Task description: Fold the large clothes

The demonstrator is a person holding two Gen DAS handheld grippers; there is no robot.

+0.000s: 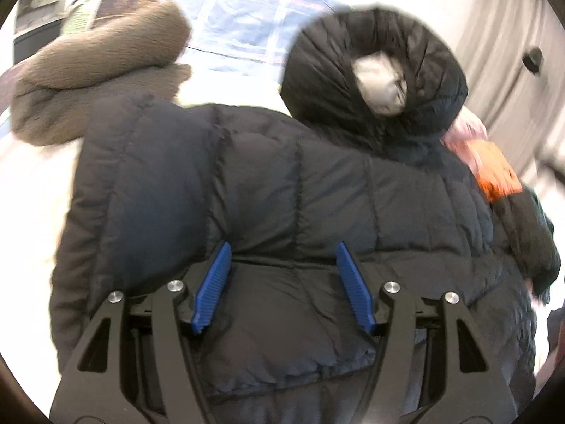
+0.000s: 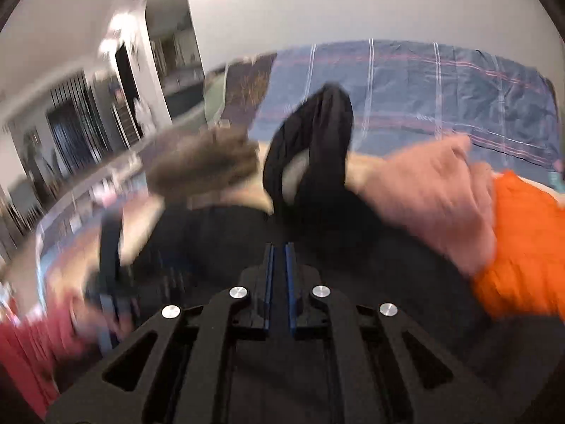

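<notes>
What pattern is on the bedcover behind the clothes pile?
The bedcover is blue with thin white and red check lines, clearest in the right wrist view.

- Right wrist view motion-smeared: room at left (image 2: 88,123) unreadable.
- Black puffer jacket (image 1: 282,194) cut off by the lower frame edge.
- Orange garment (image 2: 526,247) cropped at right.

One black puffer jacket (image 1: 282,183), one brown fleece (image 1: 95,88), one orange garment (image 1: 494,169).
</notes>
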